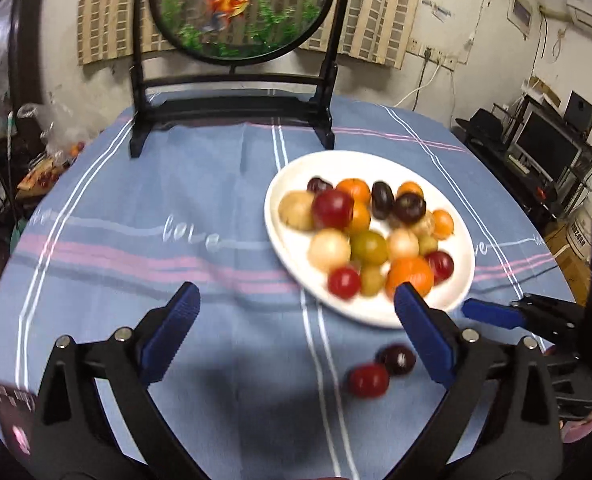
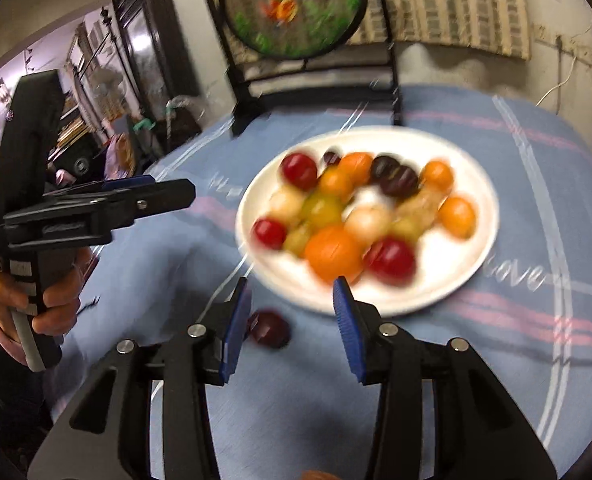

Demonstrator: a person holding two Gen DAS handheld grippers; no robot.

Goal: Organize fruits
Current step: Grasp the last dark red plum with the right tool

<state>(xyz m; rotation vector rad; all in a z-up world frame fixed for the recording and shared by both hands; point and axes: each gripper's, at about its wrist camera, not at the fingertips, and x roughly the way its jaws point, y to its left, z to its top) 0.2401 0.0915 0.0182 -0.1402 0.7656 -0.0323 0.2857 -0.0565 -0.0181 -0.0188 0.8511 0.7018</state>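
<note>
Both claws gaping empty: right gripper [image 2: 292,320] hovering with dark plum [image 2: 268,328] just beside its left finger, red plum [image 1: 368,380] loose near left gripper [image 1: 296,336]; either risks rolling away from white plate [image 2: 468,280] if nudged.

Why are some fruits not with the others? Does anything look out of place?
Yes. Two small round fruits, a red one and a dark purple one, lie on the blue striped tablecloth, apart from the white round plate that holds the rest.
</note>
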